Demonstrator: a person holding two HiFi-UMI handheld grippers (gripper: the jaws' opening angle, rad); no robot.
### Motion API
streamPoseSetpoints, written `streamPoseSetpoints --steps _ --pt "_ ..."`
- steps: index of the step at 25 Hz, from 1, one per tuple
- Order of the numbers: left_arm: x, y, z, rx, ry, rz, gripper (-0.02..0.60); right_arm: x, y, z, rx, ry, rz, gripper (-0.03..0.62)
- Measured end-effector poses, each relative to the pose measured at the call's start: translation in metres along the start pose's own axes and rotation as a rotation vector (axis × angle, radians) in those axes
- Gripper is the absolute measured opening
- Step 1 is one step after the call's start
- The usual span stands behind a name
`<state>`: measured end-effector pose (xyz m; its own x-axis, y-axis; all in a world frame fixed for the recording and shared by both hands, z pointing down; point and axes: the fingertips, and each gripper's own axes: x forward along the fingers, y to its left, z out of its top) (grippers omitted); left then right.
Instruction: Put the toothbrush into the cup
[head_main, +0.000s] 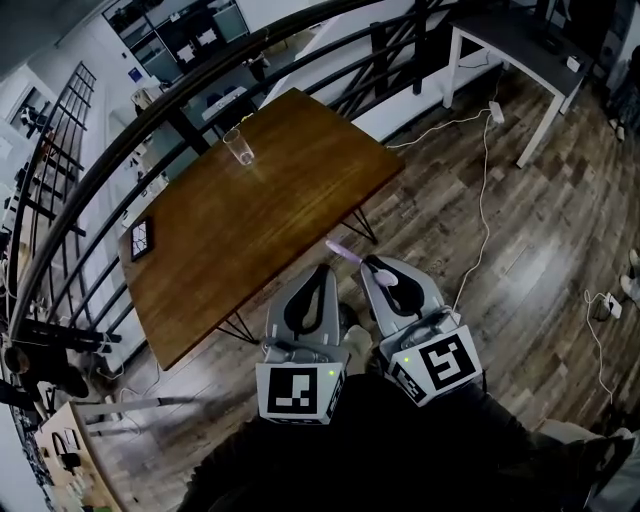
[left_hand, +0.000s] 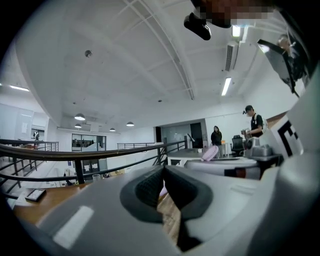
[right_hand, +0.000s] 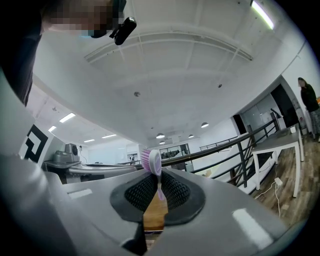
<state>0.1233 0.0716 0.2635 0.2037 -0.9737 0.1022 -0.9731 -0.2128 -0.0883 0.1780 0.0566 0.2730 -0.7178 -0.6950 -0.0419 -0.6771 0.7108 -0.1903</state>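
A clear cup stood upright on the far part of a wooden bench, well ahead of both grippers and off to their left. Nothing could be seen inside it.

The right gripper was clamped on the handle of a pale pink toothbrush. The toothbrush's long axis ran on from the gripper's tips and slanted toward the left gripper's side. Its bristle head was the leading end, reaching just over the near edge of the bench. In the right gripper view the head stood above the jaws, bristles facing left.

The left gripper was held just beside the right one, its jaws together with nothing between them.

A small dark flat device lay at the bench's left edge, well apart from the cup. Bare bench top lay between the grippers and the cup. A dark railing curved beyond the bench, and a white cable trailed over the wooden floor to the right gripper's right.
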Motion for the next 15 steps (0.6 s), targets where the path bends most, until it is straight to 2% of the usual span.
streamPoseSetpoints --steps 10,15 --pt "0.032 0.008 -0.013 0.012 0.078 -0.011 0.009 0.024 -0.024 -0.01 0.055 0.024 -0.023 0.025" --pt "0.05 0.02 -0.024 -0.016 0.105 -0.009 0.009 0.049 -0.034 -0.022 0.064 0.048 -0.011 0.025"
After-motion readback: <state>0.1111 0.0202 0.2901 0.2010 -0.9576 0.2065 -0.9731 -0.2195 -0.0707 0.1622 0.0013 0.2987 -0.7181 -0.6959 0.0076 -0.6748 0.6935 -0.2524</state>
